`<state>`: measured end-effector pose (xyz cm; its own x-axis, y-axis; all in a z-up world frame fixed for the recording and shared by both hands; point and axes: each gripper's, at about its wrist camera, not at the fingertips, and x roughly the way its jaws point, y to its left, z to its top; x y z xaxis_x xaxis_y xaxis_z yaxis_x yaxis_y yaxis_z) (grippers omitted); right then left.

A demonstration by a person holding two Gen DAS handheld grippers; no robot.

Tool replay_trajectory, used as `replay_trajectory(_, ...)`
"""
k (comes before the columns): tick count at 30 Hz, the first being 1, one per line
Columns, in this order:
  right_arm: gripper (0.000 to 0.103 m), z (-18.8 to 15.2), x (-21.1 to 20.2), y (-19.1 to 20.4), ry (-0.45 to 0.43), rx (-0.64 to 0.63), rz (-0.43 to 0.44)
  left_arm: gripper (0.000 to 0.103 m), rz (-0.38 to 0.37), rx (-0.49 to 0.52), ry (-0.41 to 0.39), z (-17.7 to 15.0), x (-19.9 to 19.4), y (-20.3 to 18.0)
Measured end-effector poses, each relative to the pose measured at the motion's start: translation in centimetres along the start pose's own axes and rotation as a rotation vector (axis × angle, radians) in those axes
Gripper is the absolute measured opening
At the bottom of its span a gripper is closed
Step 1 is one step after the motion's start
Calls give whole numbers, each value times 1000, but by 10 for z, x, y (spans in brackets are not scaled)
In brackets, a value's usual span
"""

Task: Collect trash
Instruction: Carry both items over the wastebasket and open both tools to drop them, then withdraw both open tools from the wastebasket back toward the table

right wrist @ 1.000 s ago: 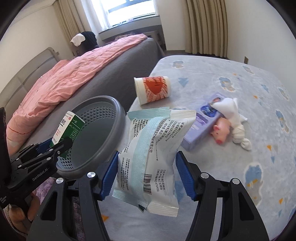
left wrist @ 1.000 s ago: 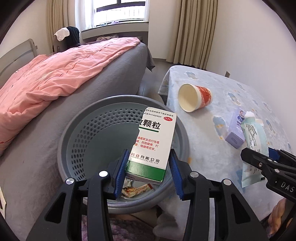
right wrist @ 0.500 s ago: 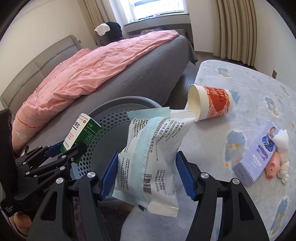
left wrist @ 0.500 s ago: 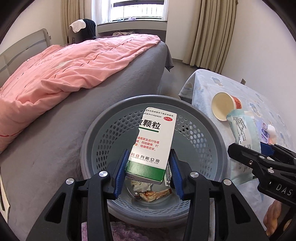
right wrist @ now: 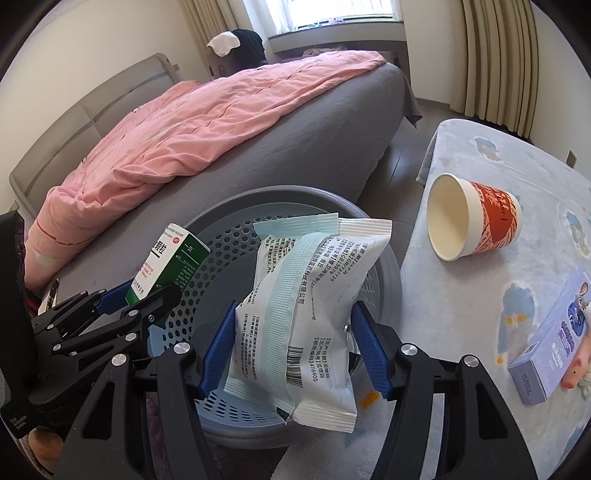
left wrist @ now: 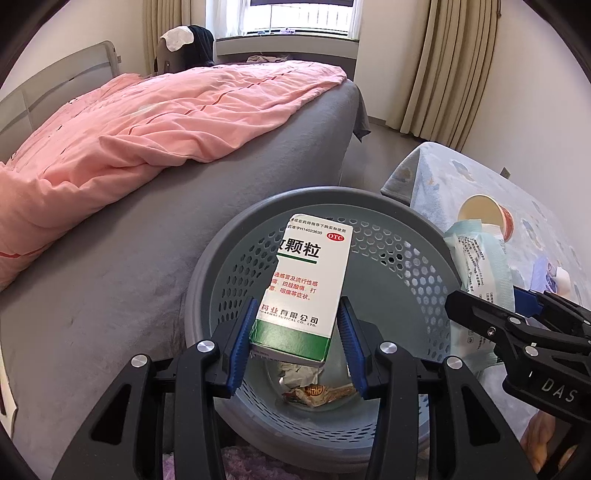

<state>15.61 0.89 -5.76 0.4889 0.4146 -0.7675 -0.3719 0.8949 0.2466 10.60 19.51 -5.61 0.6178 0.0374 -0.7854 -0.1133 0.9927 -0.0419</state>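
Both grippers hang over the grey perforated trash basket (left wrist: 236,236). Left gripper (left wrist: 297,341) clamps a medicine box (left wrist: 308,280); right gripper (right wrist: 293,349) clamps a white-and-teal packet (right wrist: 303,295)

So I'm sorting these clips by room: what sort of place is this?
A bedroom, most likely: a bed with a pink quilt fills the view, with curtains by a window.
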Motion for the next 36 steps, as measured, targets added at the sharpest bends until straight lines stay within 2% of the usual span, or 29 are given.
replay_trajectory(9,62,5,2,2,-11,-7,-11,43,6,-9,1,2,2,3)
replay_trajectory(11,65,5,2,2,-12,-9,-14,46,9,-14,1,2,1,4)
replay_trajectory(13,73,4,0,2,-20,-10,-17,48,13,-21,5,2,2,5)
replay_trajectory(15,76,4,-2,1,-30,-11,-21,55,17,-27,7,2,2,7)
replay_trajectory(21,77,5,-2,-2,-28,0,-26,61,30,-33,0,2,-1,8)
replay_trajectory(36,77,-3,-14,-8,-32,21,-47,64,39,-25,8,-1,-7,4)
